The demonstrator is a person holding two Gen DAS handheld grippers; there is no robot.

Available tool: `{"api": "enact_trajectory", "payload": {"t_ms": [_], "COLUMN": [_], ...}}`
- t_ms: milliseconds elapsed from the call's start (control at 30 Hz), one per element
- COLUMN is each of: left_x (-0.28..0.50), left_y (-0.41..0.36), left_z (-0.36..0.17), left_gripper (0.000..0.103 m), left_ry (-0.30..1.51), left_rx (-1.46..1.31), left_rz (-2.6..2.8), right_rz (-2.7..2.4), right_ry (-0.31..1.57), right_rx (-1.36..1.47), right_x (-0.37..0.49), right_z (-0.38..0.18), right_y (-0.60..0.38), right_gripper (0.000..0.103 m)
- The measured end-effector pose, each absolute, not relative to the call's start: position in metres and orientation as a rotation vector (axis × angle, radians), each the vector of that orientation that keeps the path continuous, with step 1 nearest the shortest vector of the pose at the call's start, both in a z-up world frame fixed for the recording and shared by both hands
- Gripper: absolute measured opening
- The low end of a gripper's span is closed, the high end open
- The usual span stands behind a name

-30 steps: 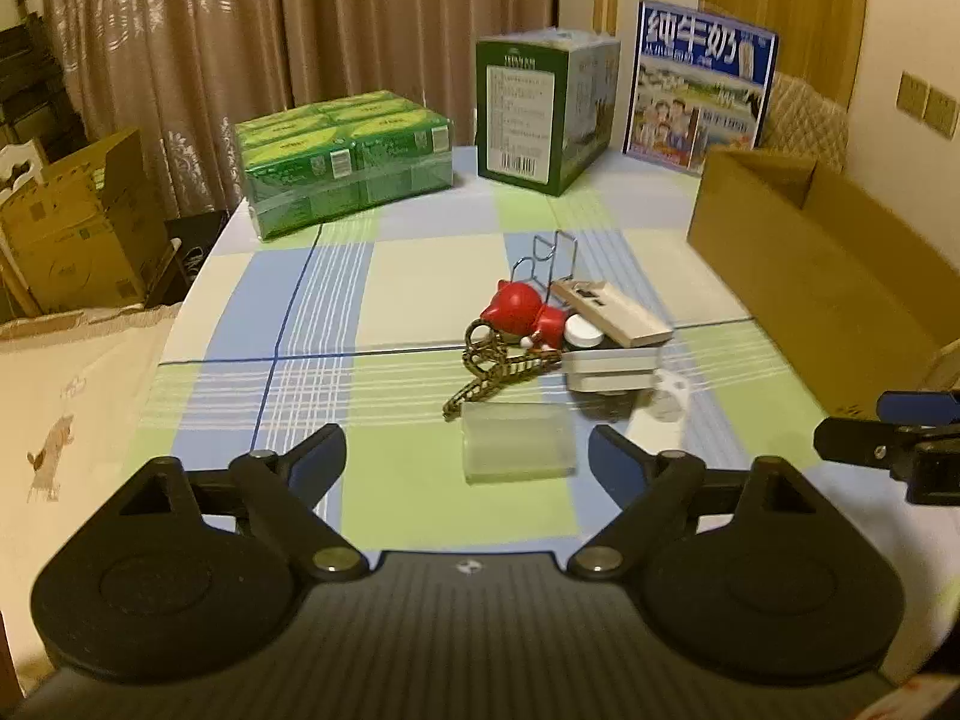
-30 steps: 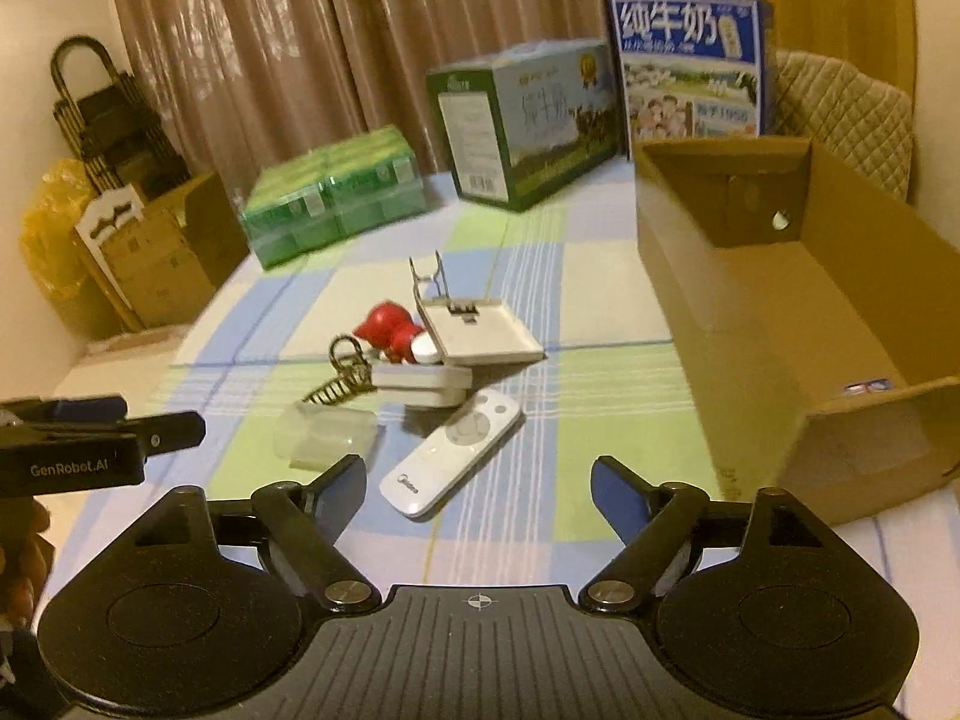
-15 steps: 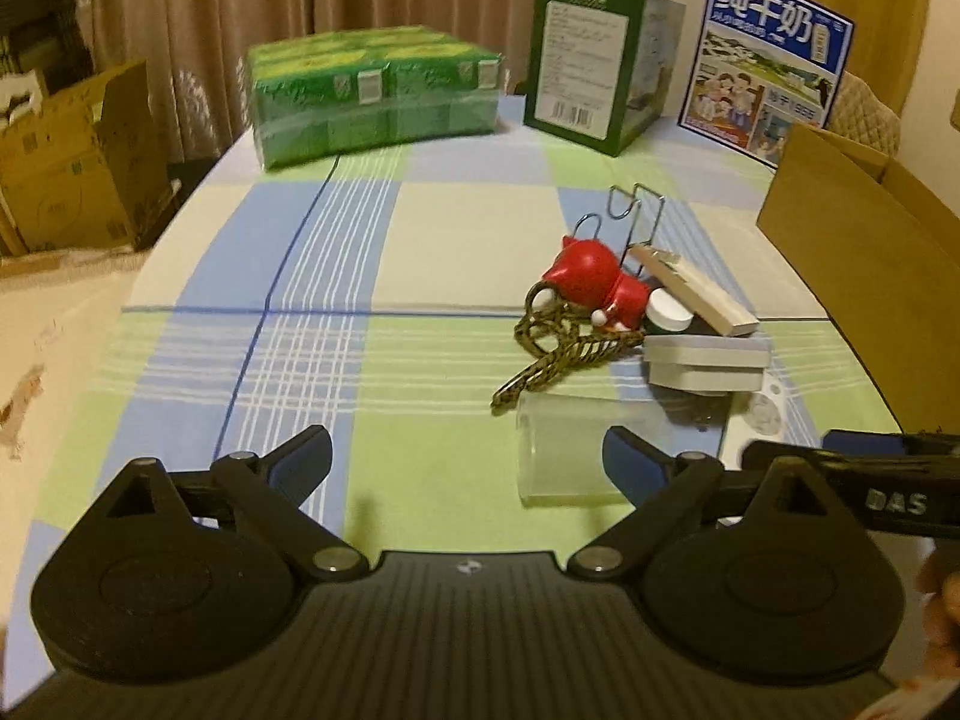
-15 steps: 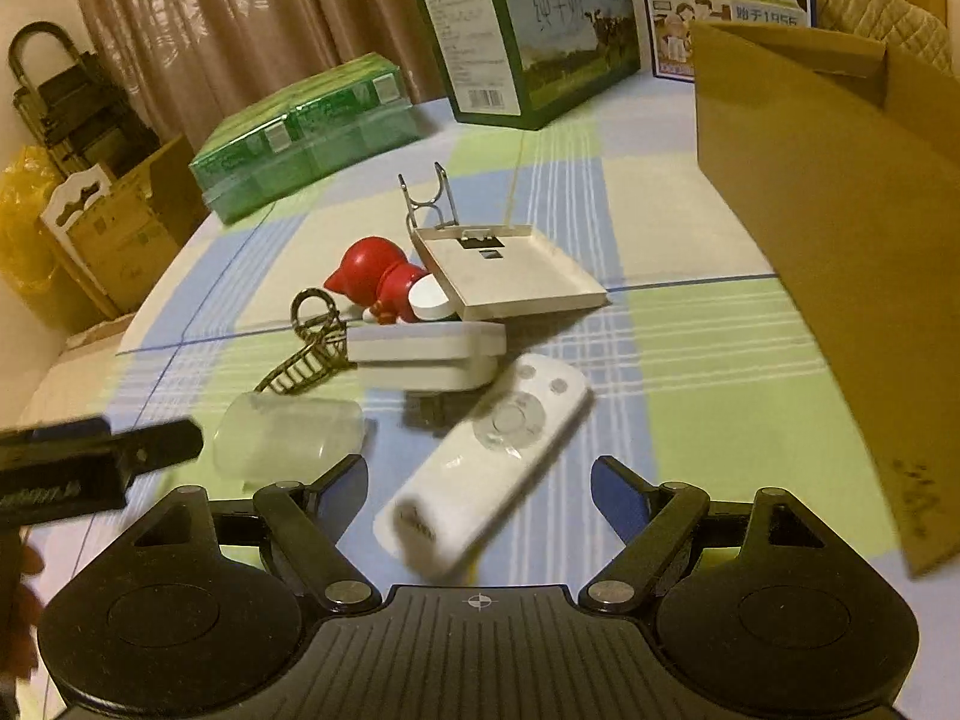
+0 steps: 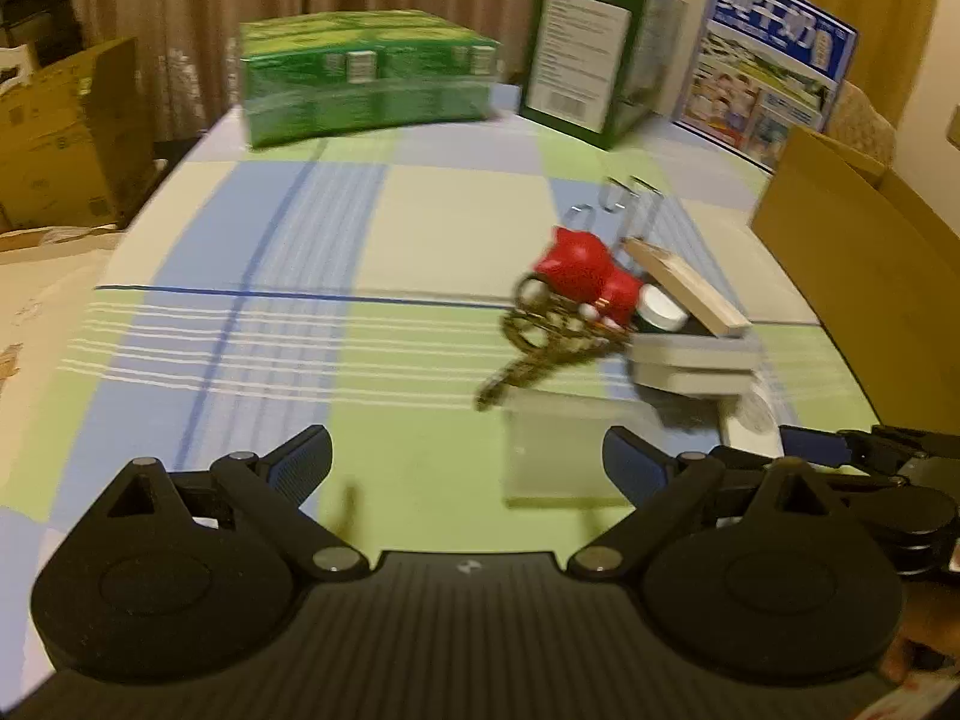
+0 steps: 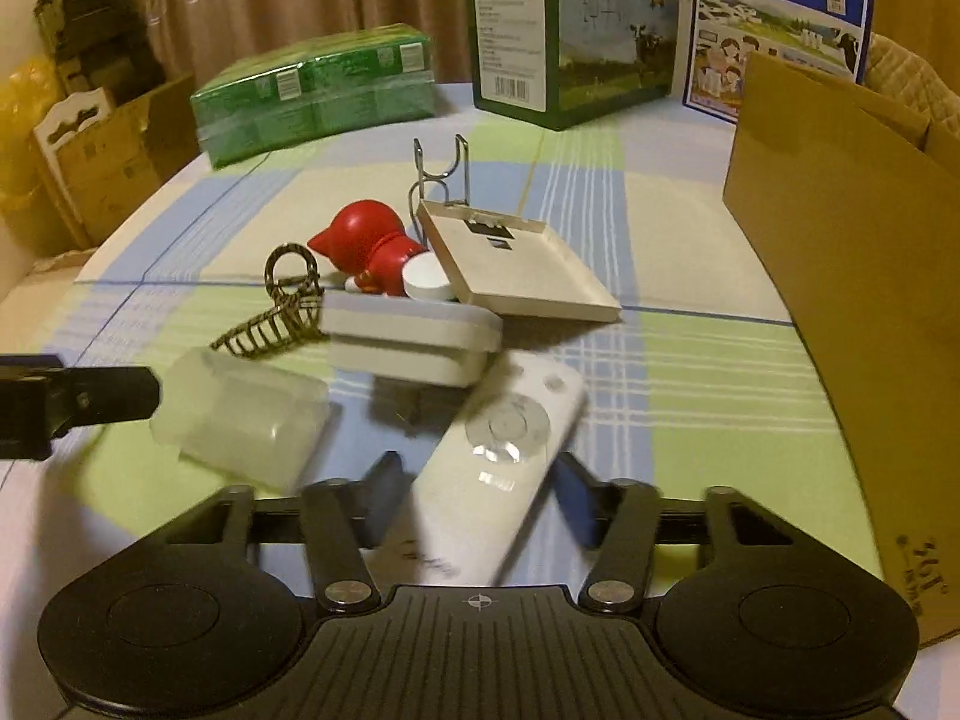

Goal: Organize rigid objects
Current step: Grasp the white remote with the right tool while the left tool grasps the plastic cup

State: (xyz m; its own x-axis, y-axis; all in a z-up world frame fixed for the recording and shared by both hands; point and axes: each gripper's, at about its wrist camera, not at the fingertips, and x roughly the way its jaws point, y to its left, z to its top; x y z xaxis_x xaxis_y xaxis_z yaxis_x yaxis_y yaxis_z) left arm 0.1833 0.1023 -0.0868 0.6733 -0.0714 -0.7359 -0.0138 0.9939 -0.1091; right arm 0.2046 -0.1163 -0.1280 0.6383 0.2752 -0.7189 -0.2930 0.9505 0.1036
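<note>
A white remote (image 6: 504, 438) lies on the checked tablecloth (image 6: 660, 384), its near end between the jaws of my right gripper (image 6: 480, 492). Those jaws are closing and the pads sit against the remote's sides. Left of it lies a clear plastic box (image 6: 240, 420). My left gripper (image 5: 468, 459) is open with nothing between its fingers; the clear plastic box (image 5: 558, 456) sits just ahead of its right finger. Behind these is a pile: a red figurine (image 6: 366, 246), a white rectangular case (image 6: 414, 336), a flat beige tray (image 6: 516, 264), a brass chain piece (image 6: 282, 312) and a wire stand (image 6: 444, 174).
An open cardboard box (image 6: 852, 276) stands at the right side of the table. At the back are a green shrink-wrapped pack (image 6: 312, 90), a green milk carton (image 6: 564, 30) and a blue milk box (image 6: 780, 18). Cardboard boxes (image 5: 66, 132) stand on the floor to the left.
Both grippers have come down and closer to the pile. The right jaws have narrowed from wide apart onto the remote's near end. The left gripper has stayed wide.
</note>
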Motion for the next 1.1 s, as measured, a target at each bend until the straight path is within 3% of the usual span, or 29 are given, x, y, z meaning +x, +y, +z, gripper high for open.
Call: {"api": "enact_trajectory", "payload": {"t_ms": [100, 333, 433, 600, 667, 700, 900, 1100], "left_x": [0.183, 0.184, 0.185, 0.186, 0.186, 0.186, 0.192, 0.193], "left_y": [0.091, 0.073, 0.067, 0.061, 0.058, 0.056, 0.044, 0.035], "left_z": [-0.09, -0.097, -0.1, -0.104, -0.106, -0.107, -0.113, -0.117], "left_gripper": [0.095, 0.095, 0.095, 0.095, 0.095, 0.095, 0.095, 0.083], "left_ry": [0.834, 0.829, 0.829, 0.822, 0.818, 0.817, 0.807, 0.774], "left_rx": [-0.106, -0.087, -0.073, -0.039, -0.017, -0.006, 0.035, 0.131], "left_rz": [-0.068, -0.082, -0.087, -0.079, -0.078, -0.078, -0.075, -0.03], "right_rz": [0.331, 0.315, 0.308, 0.308, 0.315, 0.316, 0.325, 0.322], "right_ry": [0.822, 0.813, 0.794, 0.773, 0.769, 0.767, 0.783, 0.79], "right_rx": [-0.029, -0.04, -0.054, -0.062, -0.068, -0.068, -0.043, -0.029], "right_x": [0.195, 0.177, 0.179, 0.187, 0.187, 0.187, 0.184, 0.182], "right_z": [-0.126, -0.127, -0.13, -0.132, -0.132, -0.132, -0.13, -0.129], "right_y": [-0.132, -0.161, -0.161, -0.157, -0.156, -0.157, -0.161, -0.165], "right_gripper": [0.037, 0.038, 0.047, 0.049, 0.047, 0.038, 0.037, 0.037]}}
